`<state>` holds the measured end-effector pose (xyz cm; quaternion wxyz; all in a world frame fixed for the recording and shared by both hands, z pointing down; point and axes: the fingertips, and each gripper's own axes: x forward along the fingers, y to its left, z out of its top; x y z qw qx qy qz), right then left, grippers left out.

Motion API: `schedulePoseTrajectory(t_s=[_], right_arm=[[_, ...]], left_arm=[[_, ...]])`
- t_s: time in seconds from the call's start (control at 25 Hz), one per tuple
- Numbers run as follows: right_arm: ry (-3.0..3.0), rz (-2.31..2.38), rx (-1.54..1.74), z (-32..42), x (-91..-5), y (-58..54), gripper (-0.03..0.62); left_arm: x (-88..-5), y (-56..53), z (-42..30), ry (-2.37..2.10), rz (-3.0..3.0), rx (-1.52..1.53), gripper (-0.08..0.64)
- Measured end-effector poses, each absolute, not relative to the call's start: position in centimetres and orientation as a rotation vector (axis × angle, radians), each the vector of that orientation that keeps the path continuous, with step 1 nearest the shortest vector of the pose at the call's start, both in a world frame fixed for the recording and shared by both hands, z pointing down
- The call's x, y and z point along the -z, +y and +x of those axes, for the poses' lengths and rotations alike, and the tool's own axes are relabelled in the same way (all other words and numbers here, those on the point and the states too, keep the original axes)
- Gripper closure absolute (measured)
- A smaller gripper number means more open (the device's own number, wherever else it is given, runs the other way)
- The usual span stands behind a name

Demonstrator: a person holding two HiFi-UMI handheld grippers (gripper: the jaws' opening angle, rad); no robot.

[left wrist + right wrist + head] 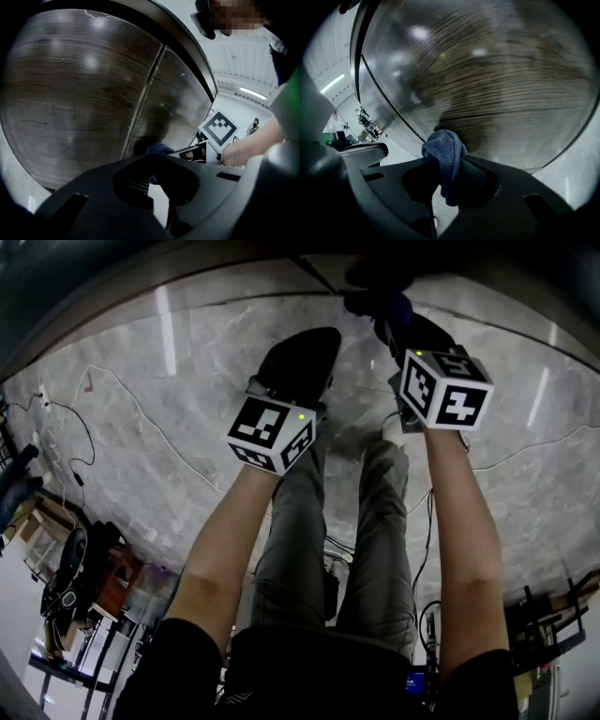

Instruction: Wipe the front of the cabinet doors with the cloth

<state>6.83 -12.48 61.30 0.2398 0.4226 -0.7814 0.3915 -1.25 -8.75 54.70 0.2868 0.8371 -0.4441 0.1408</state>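
I see a dark blue cloth (447,161). The cabinet doors (497,84) are dark brown with fine wood-grain streaks. The floor (169,390) is pale grey marble with thin veins. My left gripper (154,161) and right gripper (440,164) are black, and their cubes (271,433) bear black-and-white square markers. The trousers (291,531) are grey-green.

From the left gripper view only a blue corner of the cloth (159,149) shows; the rest is hidden behind the left gripper (152,164). In the head view the cabinet doors (112,277) are a dark strip cut off by the far edge, and the clutter (70,582) at near left is too small to tell.
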Motion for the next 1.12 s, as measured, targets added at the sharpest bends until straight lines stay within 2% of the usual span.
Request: schedulePoseTrajectory(t_s=[1.12], right_arm=[[-2.017,1.467,-1.146,30.9,-61.1,-13.1,0.506]], left_arm=[[-52.9,-8.7,20.6,-0.916,2.397,-0.434,0.561]])
